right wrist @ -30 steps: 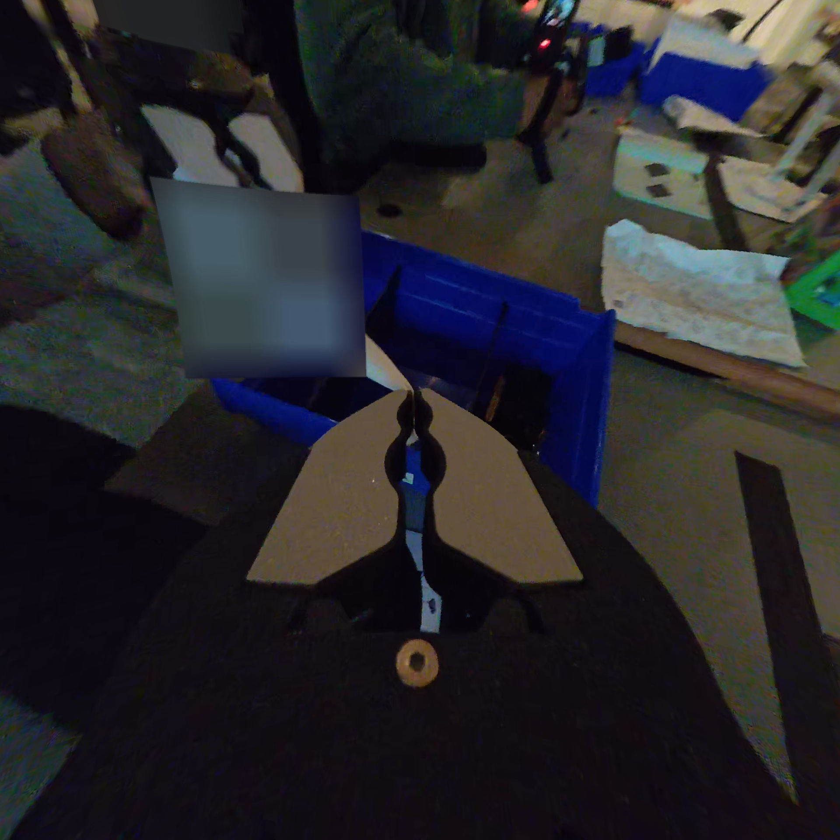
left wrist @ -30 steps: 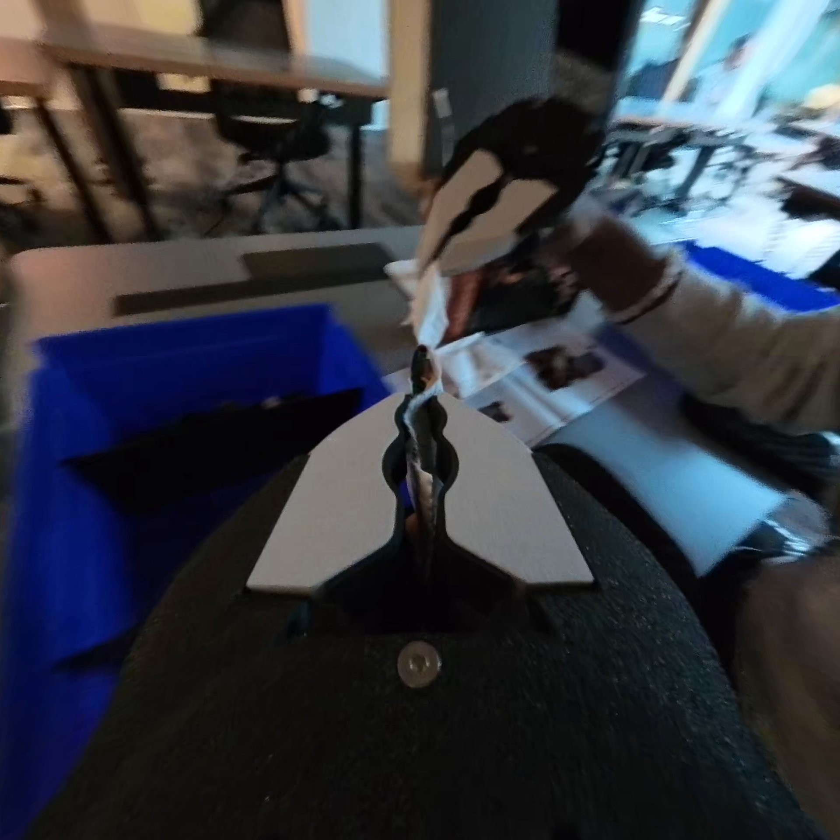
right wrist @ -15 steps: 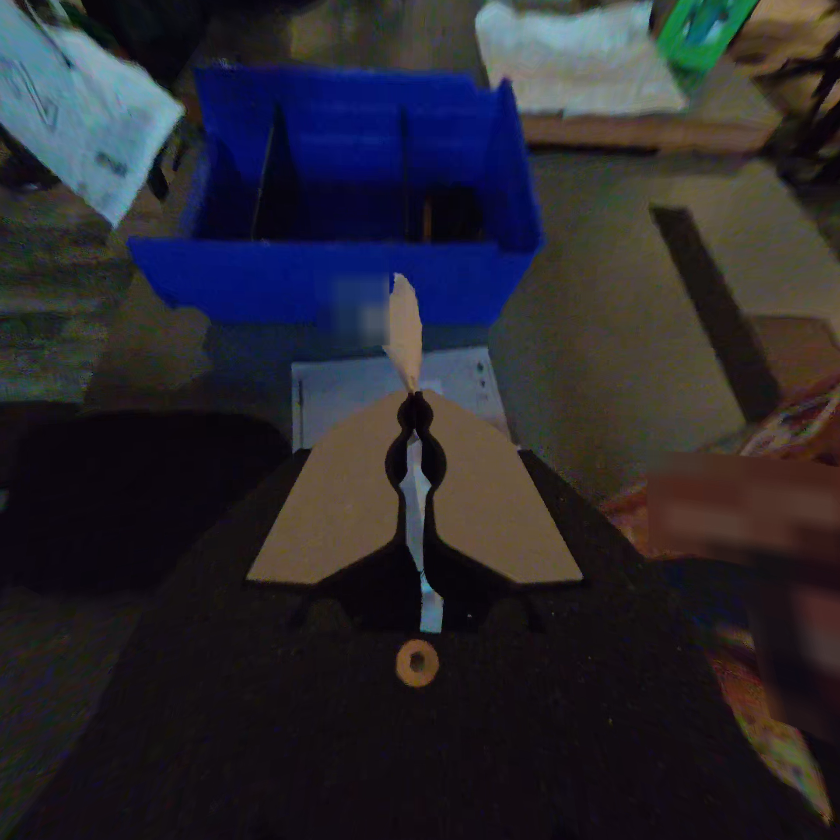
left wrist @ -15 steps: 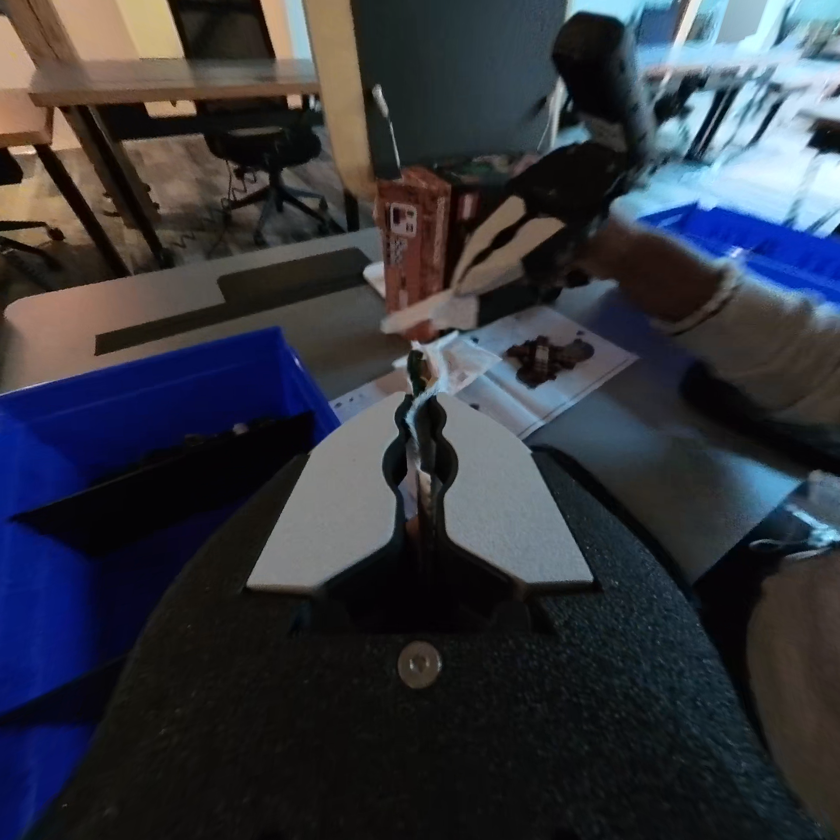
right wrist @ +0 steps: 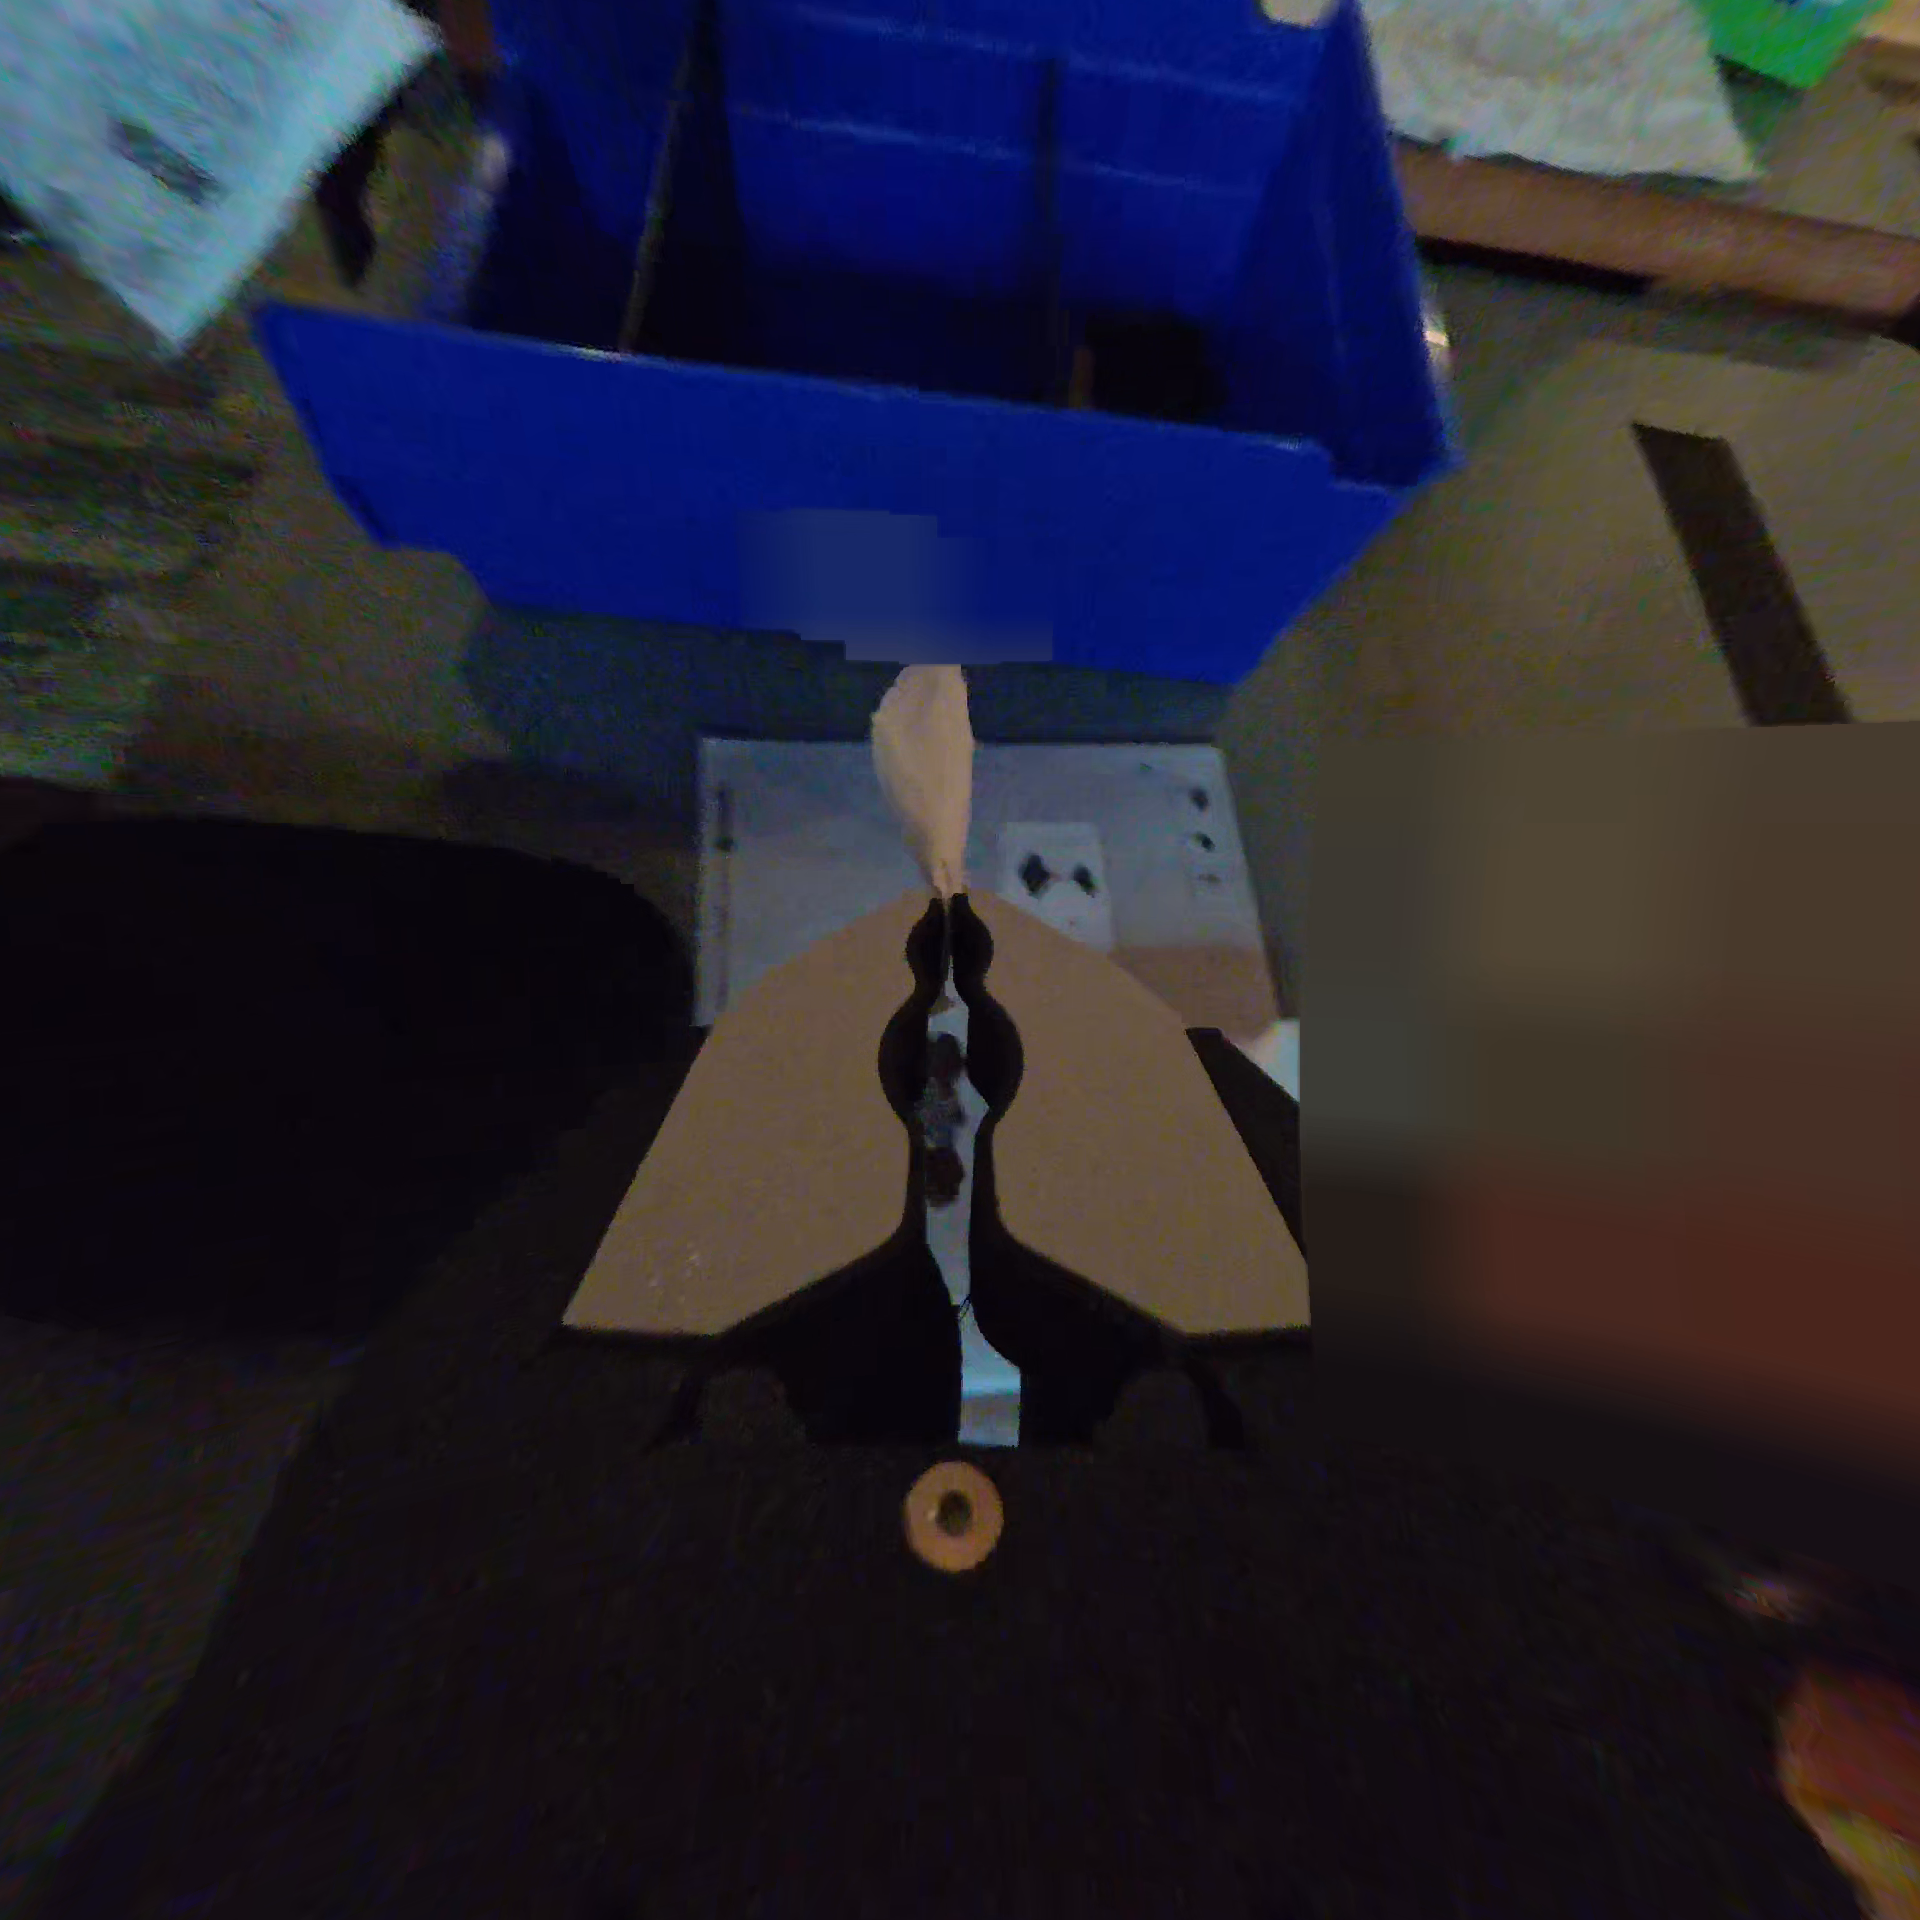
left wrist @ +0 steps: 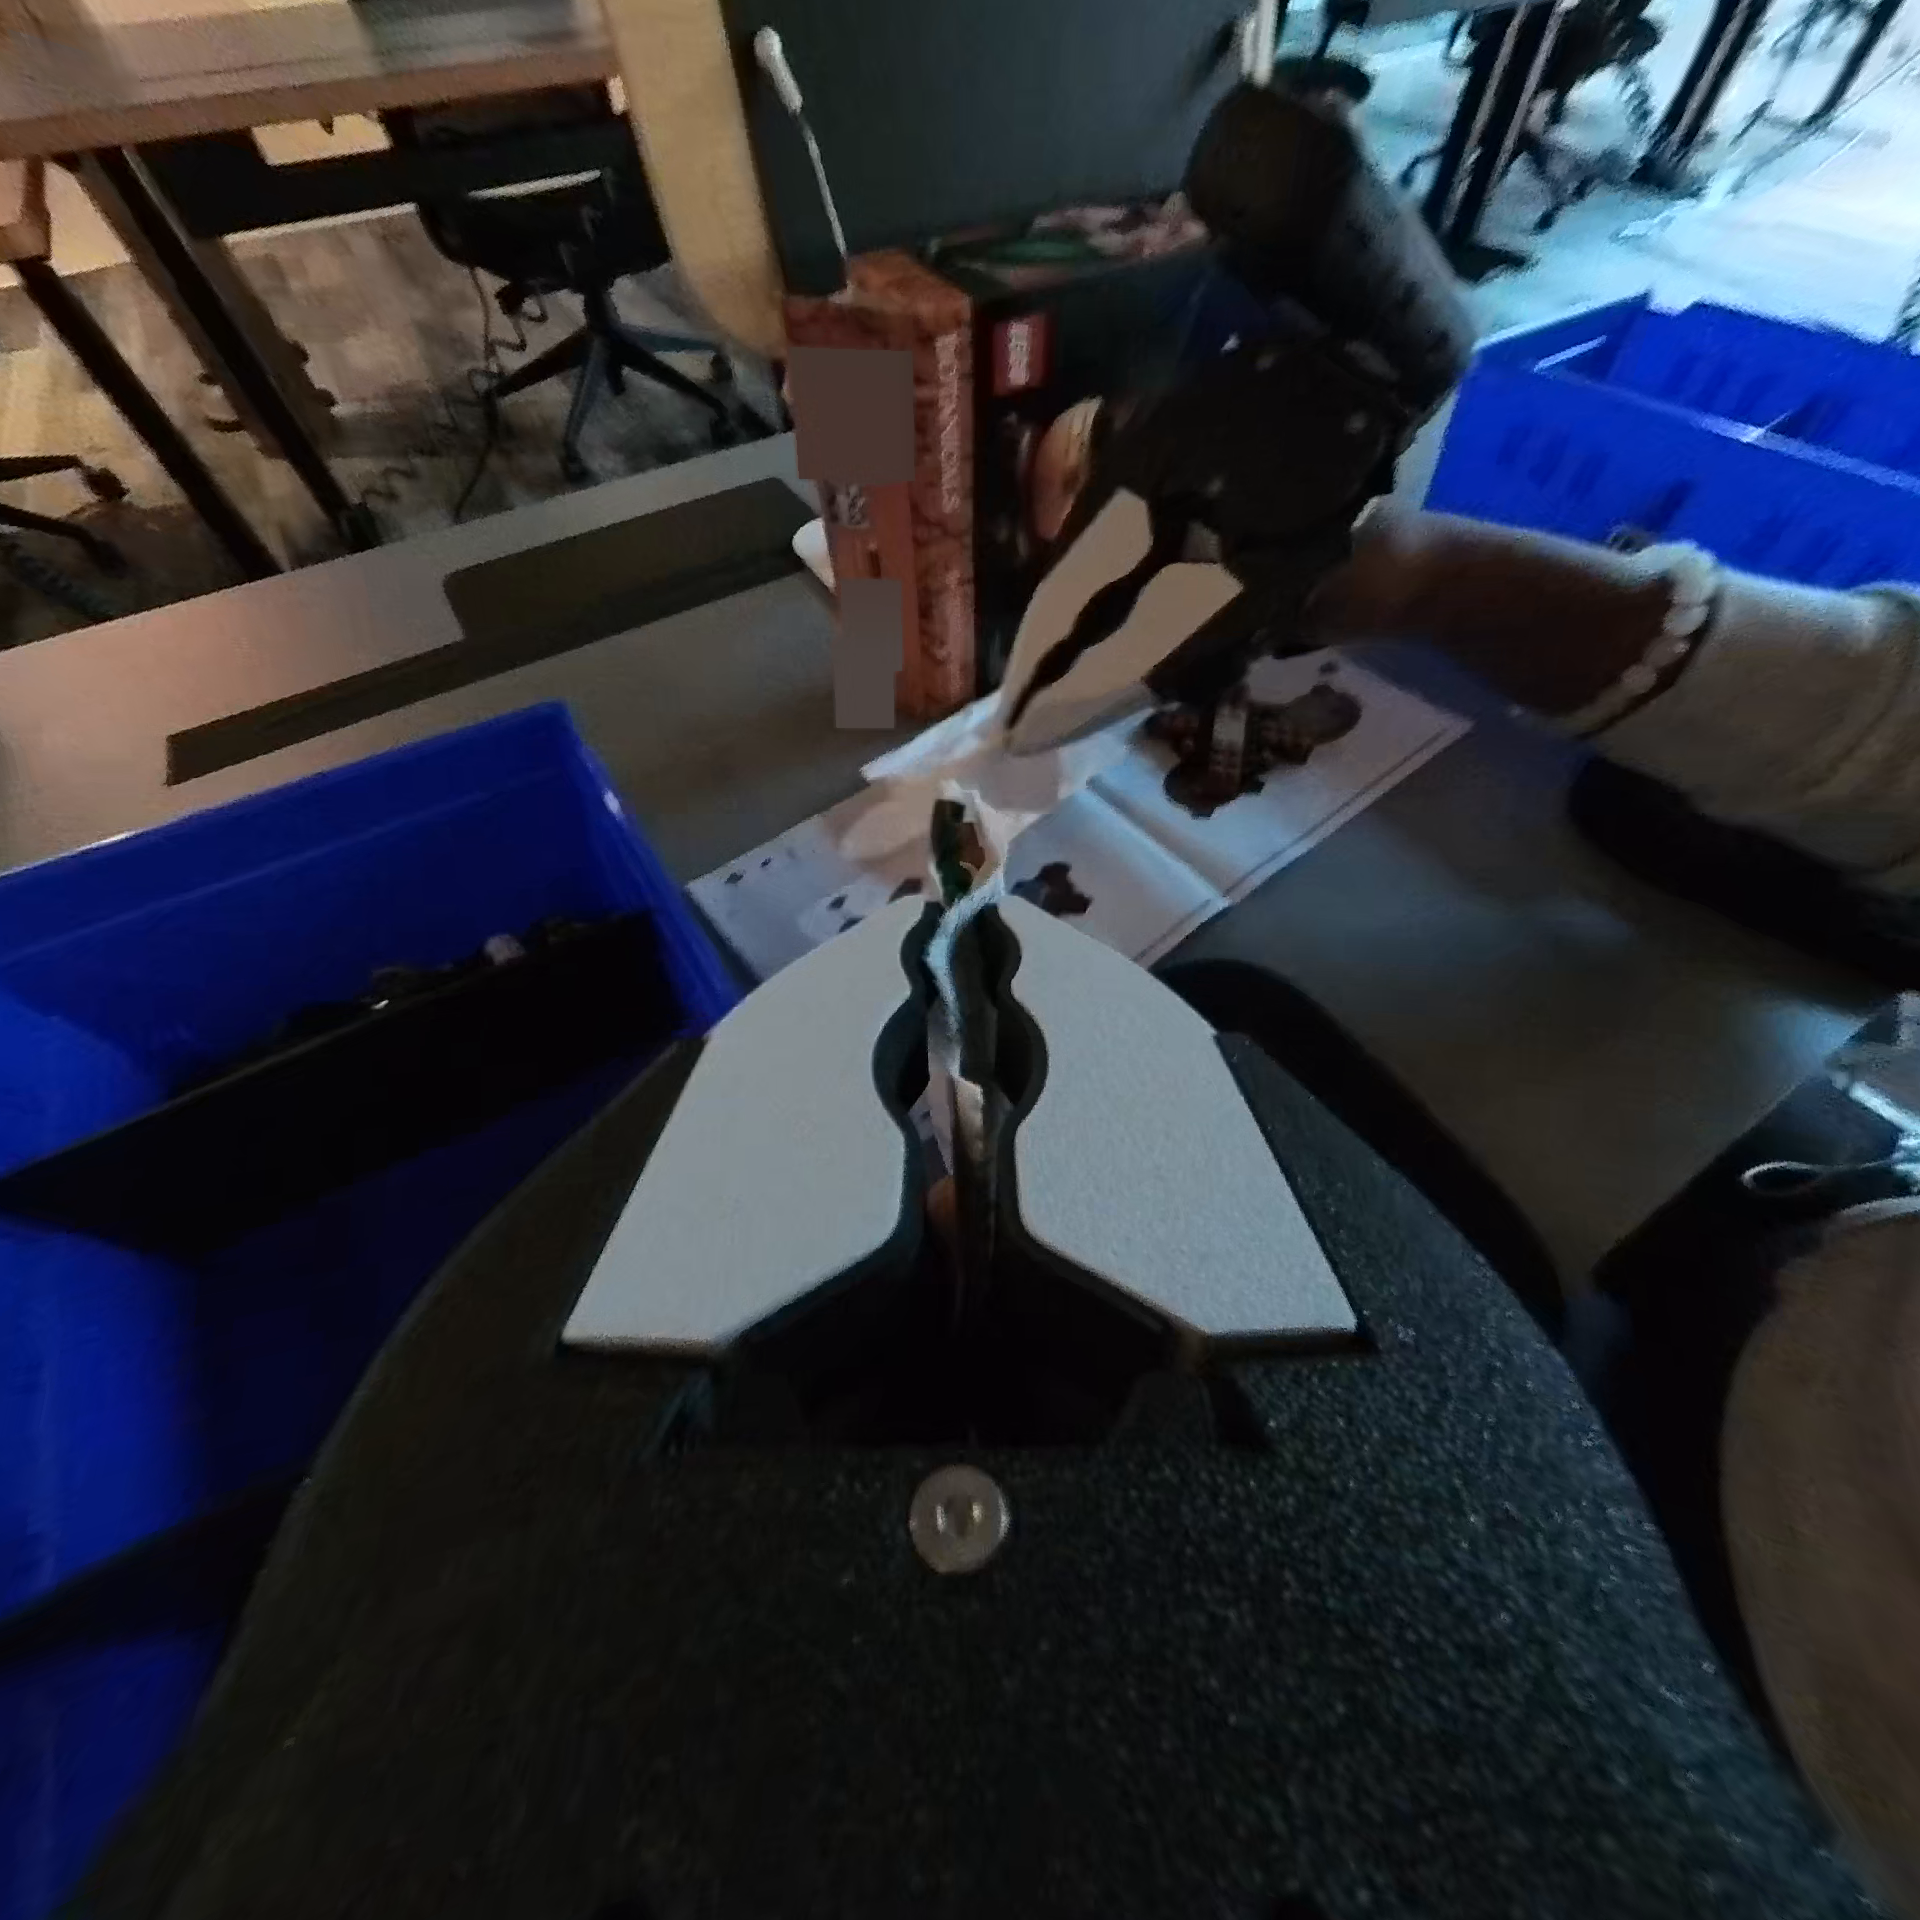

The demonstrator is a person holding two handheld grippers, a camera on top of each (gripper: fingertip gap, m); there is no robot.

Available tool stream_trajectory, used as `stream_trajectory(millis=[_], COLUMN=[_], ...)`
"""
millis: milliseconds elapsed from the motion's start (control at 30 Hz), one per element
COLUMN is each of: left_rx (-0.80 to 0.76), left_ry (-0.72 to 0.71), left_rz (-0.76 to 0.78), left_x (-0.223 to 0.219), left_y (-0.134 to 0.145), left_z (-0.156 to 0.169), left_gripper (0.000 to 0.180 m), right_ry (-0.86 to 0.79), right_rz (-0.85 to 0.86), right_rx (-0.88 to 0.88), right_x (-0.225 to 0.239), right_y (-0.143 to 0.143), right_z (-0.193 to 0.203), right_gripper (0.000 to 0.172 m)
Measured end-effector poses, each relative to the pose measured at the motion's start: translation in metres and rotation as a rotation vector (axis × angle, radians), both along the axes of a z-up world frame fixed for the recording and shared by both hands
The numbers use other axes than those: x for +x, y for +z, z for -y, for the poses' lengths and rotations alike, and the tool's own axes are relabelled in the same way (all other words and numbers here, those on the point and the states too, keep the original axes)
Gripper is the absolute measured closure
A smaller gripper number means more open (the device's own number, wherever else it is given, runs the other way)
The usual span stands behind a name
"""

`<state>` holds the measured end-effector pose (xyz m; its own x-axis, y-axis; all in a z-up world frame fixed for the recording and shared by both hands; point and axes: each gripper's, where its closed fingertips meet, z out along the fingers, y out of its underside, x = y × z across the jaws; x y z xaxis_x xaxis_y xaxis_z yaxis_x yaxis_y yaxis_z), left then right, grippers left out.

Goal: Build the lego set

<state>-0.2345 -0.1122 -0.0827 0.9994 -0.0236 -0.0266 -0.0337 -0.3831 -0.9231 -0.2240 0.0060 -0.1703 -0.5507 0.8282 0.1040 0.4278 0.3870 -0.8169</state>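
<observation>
My left gripper [left wrist: 961, 912] is shut on a crumpled white packet [left wrist: 964, 847] with dark contents; its top pokes out past the fingertips. It hovers over an open instruction booklet [left wrist: 1247, 821] on the grey table [left wrist: 644, 665]. My right gripper [right wrist: 951, 902] is shut on a thin white torn scrap [right wrist: 925, 769] that sticks forward from the tips. It shows in the left wrist view [left wrist: 1023, 717], held low over the booklet just beyond the packet, with the scrap [left wrist: 935, 746] pointing left. In the right wrist view the booklet [right wrist: 810, 831] lies under the scrap.
A blue divided bin [left wrist: 312, 831] stands left of my left gripper; it fills the far side of the right wrist view [right wrist: 831, 499]. A brown and black box [left wrist: 935, 468] stands upright behind the booklet. Another blue bin [left wrist: 1683, 447] is at far right. A sleeve [left wrist: 1787, 727] reaches in.
The right gripper has swung down and toward the booklet with the white scrap still in it. The left gripper keeps its packet and has turned slightly right.
</observation>
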Motion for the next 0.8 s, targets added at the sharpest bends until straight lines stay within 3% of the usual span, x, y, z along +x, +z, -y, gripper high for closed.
stream_trajectory(millis=[267, 400, 467, 600, 800], left_rx=[-0.010, -0.010, 0.000, 0.091, 0.279], left_ry=[0.047, 0.051, 0.050, 0.042, -0.001], left_rz=[-0.014, -0.018, -0.018, -0.012, 0.004], left_x=[-0.012, -0.012, -0.012, -0.014, -0.009], left_y=[0.004, 0.005, 0.006, 0.019, 0.046], left_z=[0.015, 0.019, 0.020, 0.016, -0.008], left_gripper=[0.173, 0.173, 0.173, 0.173, 0.173], right_ry=[0.413, 0.452, 0.431, 0.376, 0.369], right_rz=[-0.151, -0.101, -0.143, -0.219, -0.179], right_rx=[0.173, 0.151, 0.062, -0.289, -0.698], right_x=[-0.009, -0.008, -0.008, -0.005, -0.014], right_y=[-0.021, -0.025, -0.007, 0.048, 0.078], right_z=[0.093, 0.110, 0.109, 0.112, 0.143], right_gripper=[0.167, 0.114, 0.104, 0.118, 0.111])
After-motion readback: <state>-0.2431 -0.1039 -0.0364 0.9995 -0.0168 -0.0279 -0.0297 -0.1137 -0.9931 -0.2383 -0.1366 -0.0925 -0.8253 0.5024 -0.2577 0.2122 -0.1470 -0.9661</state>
